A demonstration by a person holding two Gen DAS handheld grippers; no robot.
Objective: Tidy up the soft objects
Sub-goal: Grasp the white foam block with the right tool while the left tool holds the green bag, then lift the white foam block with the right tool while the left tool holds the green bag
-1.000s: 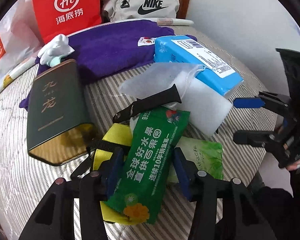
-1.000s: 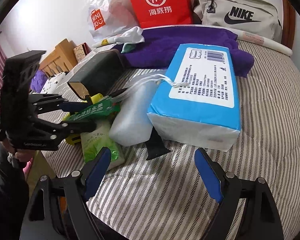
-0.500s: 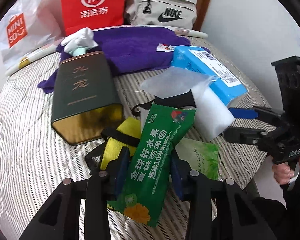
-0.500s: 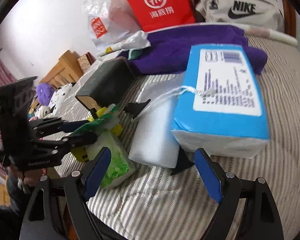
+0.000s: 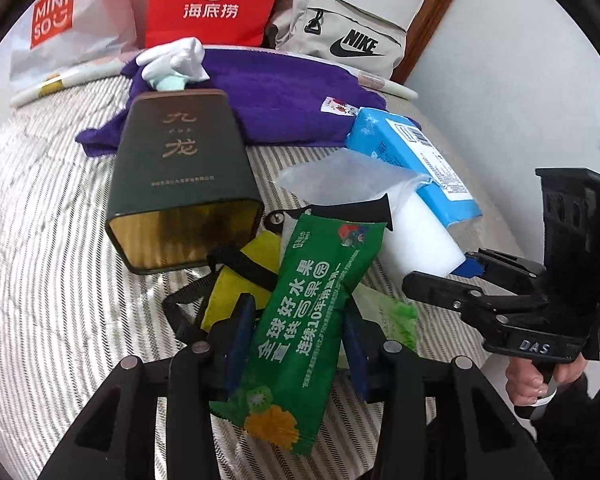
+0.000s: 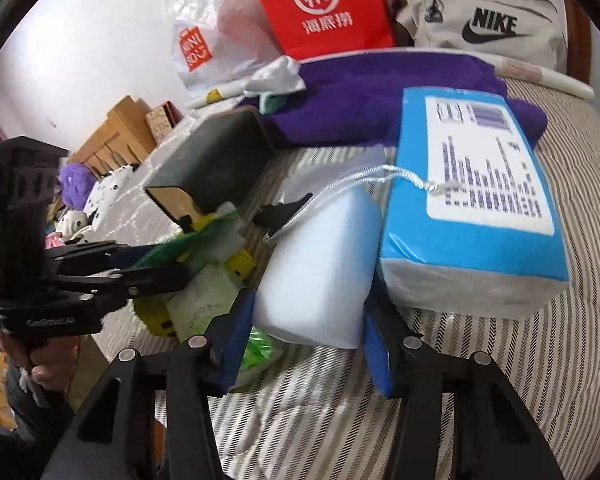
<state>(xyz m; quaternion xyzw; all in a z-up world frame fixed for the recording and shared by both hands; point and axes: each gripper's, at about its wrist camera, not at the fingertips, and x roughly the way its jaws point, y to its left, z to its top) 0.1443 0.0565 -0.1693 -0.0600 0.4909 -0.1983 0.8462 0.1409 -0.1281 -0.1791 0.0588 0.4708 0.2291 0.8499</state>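
Closed in since a second ago: right gripper (image 6: 304, 340) now straddling white foam block (image 6: 320, 268) on striped bed (image 6: 500, 380).
Left wrist view: left gripper (image 5: 298, 344) pinching green snack packet (image 5: 312, 312), dark tin (image 5: 180, 176) behind. Right wrist view: blue pads touching block's sides, blue tissue pack (image 6: 472, 208) alongside; grip firmness unclear.

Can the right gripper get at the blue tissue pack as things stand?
Probably not directly: the right gripper is closed around the white bagged roll, and the blue tissue pack lies just right of it, touching. It must release first.
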